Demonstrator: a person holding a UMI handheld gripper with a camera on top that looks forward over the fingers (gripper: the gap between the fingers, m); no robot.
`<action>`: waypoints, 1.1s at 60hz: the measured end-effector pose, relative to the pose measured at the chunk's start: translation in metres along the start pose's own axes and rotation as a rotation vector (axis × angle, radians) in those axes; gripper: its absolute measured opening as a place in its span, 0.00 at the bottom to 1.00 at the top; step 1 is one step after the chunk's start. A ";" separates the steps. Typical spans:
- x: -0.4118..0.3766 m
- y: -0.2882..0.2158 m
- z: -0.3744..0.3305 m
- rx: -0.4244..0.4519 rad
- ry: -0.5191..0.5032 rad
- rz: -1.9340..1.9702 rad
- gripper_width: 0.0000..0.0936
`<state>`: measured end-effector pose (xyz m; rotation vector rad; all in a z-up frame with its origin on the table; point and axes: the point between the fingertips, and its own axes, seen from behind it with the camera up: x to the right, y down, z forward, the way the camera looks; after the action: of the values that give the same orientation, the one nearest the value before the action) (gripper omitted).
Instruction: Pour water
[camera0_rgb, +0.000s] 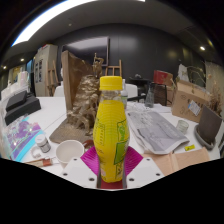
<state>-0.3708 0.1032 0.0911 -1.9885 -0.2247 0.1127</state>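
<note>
Gripper view, single moment. Nearest the camera, the gripper (111, 168) has both fingers closed on the bottle (111, 130), their magenta pads (91, 160) pressed against its lower body from either side. The bottle stands upright between the fingers, with a yellow label and a yellow cap (111, 84) seated on its neck. Whether its base rests on the table (185, 160) or is lifted just clear of it cannot be told, since the fingers hide the base.

Just to the left of the bottle, and a little beyond the fingertips, a white paper cup (69, 152) stands open-mouthed on the table; it is the likely receiver, and no liquid can be seen in it. Further left of the bottle lie a small dark-capped vial (44, 147) and a blue-edged packet (22, 138). To the right of the bottle lies a sheet of printed paper (155, 130), and beyond that a cardboard box (187, 100). Behind the bottle rises a tall brown cardboard shape (78, 85), with a cluttered room beyond it.

Progress, as judged from this arrangement: the grasp is made, but pouring has not begun. The bottle is untilted, and the cap appears to be in place, so it would likely need removing first. What remains is carrying the bottle to the cup, tipping it, and setting it down again.
</note>
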 end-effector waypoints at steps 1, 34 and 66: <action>-0.001 0.003 0.002 0.000 -0.003 0.011 0.30; 0.018 0.018 -0.032 -0.027 0.081 0.096 0.92; -0.023 -0.010 -0.307 -0.162 0.213 0.096 0.92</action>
<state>-0.3389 -0.1712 0.2276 -2.1545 -0.0003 -0.0584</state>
